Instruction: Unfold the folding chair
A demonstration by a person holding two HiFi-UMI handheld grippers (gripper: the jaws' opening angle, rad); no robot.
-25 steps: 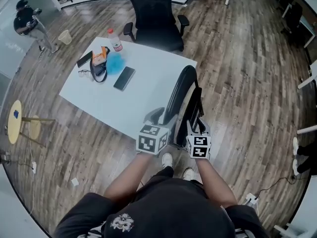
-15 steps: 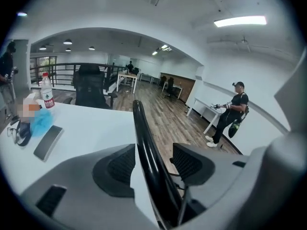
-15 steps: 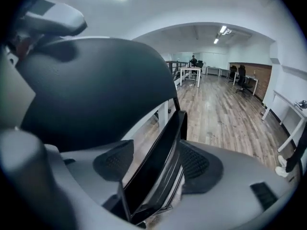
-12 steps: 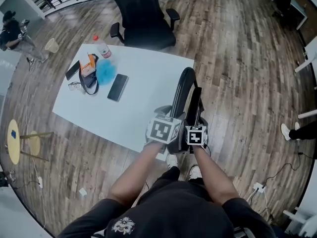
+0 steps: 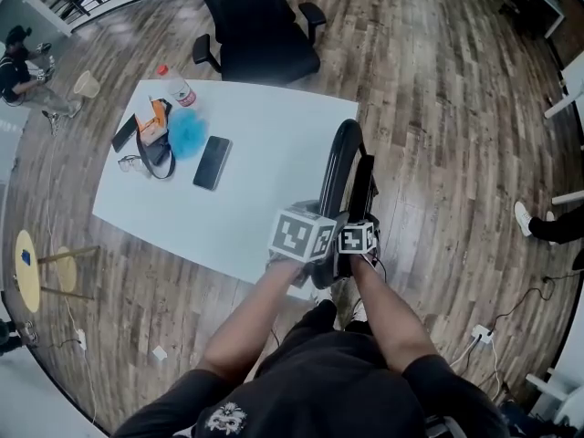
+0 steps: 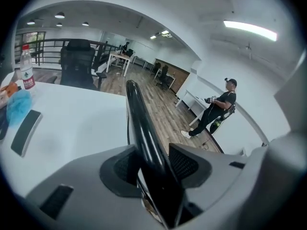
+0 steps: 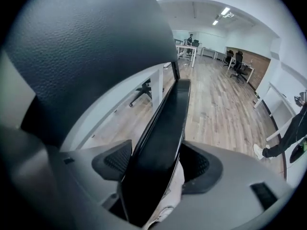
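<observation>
The black folding chair (image 5: 339, 167) stands folded at the white table's right edge. In the head view both grippers sit side by side at its near top end. My left gripper (image 5: 315, 249) straddles the curved back tube (image 6: 136, 114); its jaws are closing, and a thin gap still shows beside the tube. My right gripper (image 5: 359, 245) straddles the flat black seat panel (image 7: 170, 114); its jaws are opening, with the panel filling most of the space between them. A black padded part of the chair (image 7: 86, 47) fills the upper left of the right gripper view.
The white table (image 5: 274, 126) carries a phone (image 5: 211, 161), a bottle (image 5: 171, 84), a bag and a blue cloth. A black office chair (image 5: 260, 35) stands behind it. My shoes are under the grippers. A power strip (image 5: 481, 334) lies on the floor at right.
Both grippers have come down and closer together onto the chair's near top end. The left one now has the back tube between its jaws, the right one the seat panel.
</observation>
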